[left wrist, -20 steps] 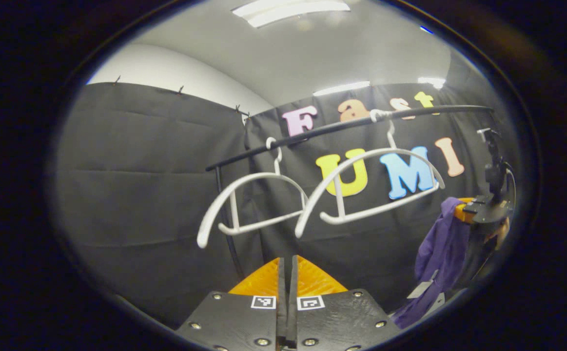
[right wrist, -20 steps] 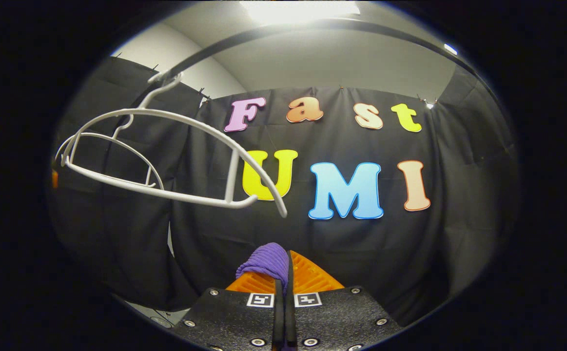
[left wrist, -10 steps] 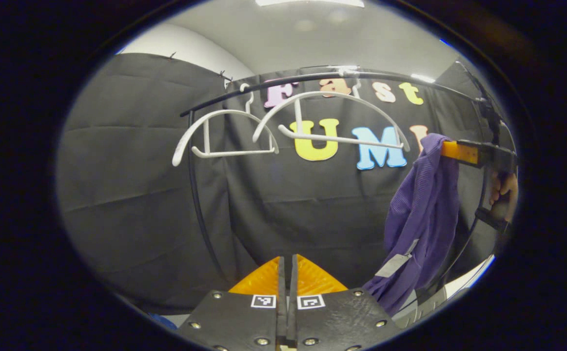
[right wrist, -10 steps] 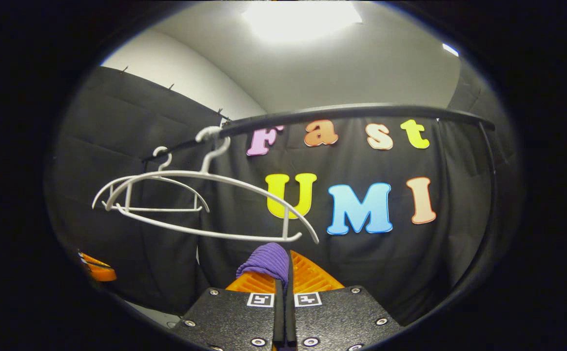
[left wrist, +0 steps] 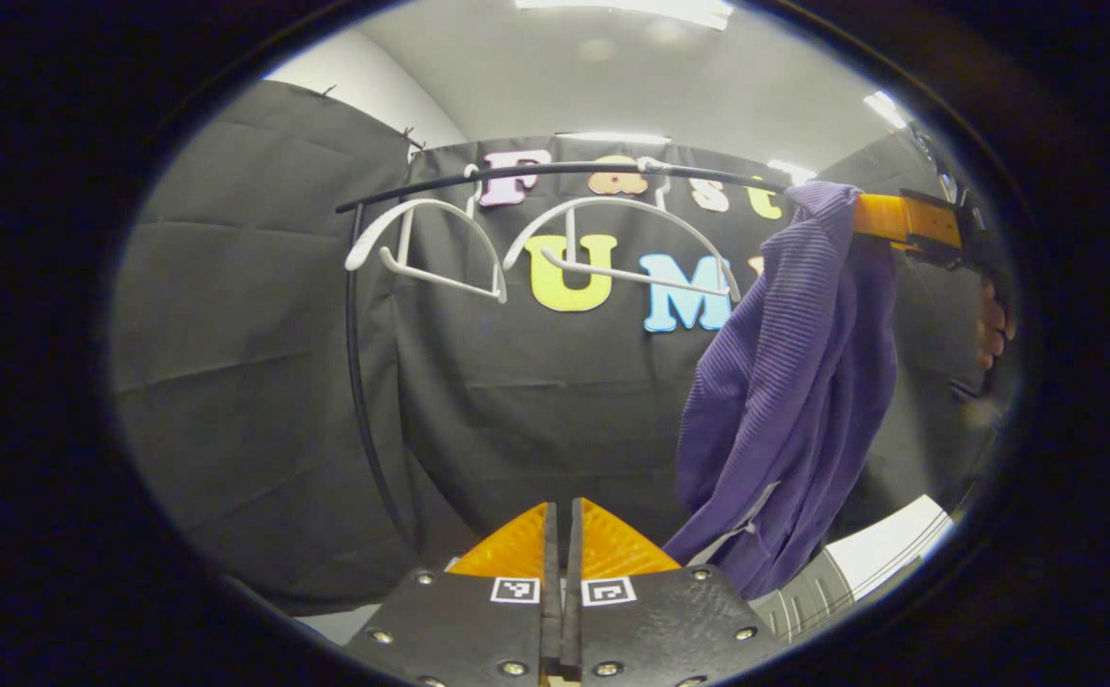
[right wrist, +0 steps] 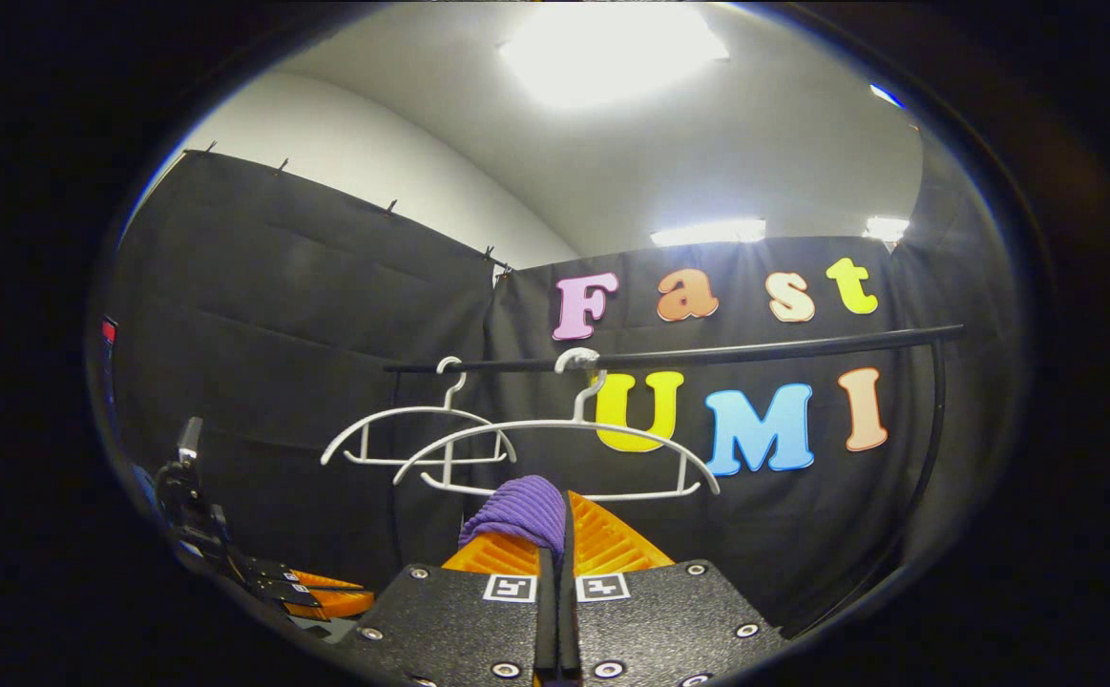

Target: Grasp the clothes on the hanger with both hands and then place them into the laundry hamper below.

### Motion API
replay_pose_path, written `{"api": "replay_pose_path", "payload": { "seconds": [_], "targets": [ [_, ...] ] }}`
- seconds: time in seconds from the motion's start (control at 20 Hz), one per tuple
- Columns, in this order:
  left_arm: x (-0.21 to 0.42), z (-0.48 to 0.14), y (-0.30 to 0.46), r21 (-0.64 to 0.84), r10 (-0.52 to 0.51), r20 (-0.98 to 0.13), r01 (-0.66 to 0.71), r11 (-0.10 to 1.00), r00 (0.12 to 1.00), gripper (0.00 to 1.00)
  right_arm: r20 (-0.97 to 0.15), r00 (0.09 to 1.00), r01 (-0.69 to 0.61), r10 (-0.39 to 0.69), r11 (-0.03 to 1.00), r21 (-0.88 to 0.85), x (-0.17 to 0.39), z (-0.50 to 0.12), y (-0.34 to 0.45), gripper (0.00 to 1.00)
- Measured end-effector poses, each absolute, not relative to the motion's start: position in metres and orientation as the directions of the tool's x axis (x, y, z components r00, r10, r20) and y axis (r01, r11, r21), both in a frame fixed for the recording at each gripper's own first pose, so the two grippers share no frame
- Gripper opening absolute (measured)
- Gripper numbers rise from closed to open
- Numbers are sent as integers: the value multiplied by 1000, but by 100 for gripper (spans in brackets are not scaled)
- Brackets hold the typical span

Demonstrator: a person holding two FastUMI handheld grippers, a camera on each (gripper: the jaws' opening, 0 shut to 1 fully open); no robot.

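Observation:
The purple garment hangs free of the hangers, dangling from my right gripper at the upper right of the left gripper view, with a hand behind it. In the right gripper view, the right gripper is shut on a fold of the purple cloth. My left gripper is shut with nothing between its orange fingers, left of and below the garment. It also appears low at the left of the right gripper view. A grey ribbed edge below the garment may be the hamper.
Two bare white hangers hang on the black rail in front of the black cloth wall. The rail's upright post runs down the left. A white surface lies at the lower right.
The right gripper has pulled back from the rail with the garment, and the hangers now sit farther off. In the left gripper view the garment has come closer and higher. The left gripper stays shut.

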State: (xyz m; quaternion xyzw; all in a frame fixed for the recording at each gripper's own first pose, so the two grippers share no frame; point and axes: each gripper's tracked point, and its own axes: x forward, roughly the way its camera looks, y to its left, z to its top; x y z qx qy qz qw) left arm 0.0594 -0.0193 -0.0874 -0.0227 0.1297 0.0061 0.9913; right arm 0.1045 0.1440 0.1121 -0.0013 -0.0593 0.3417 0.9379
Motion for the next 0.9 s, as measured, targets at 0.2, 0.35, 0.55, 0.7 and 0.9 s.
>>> {"api": "replay_pose_path", "payload": {
  "seconds": [0.2, 0.35, 0.55, 0.7, 0.9],
  "targets": [
    [43, -121, -6, -42, 3, -322, -17, 999, 947, 1, -73, 787, -615, 612, 788, -30, 80, 28, 151, 1],
    [30, -146, 3, -28, -7, -358, -3, 1000, 934, 1, -246, 781, -591, 573, 806, 1, 56, -51, 148, 1],
    [11, -180, 3, -47, -41, -412, 24, 999, 910, 1, -429, 744, -576, 512, 817, -25, 30, -144, 148, 1],
    [-1, -213, 2, -68, -63, -446, 37, 997, 893, 5, -521, 717, -550, 462, 835, -16, 22, -196, 148, 1],
    [-13, -260, -3, -140, -100, -508, 33, 990, 856, 2, -625, 673, -521, 396, 854, -20, 12, -254, 142, 2]
  ]
}}
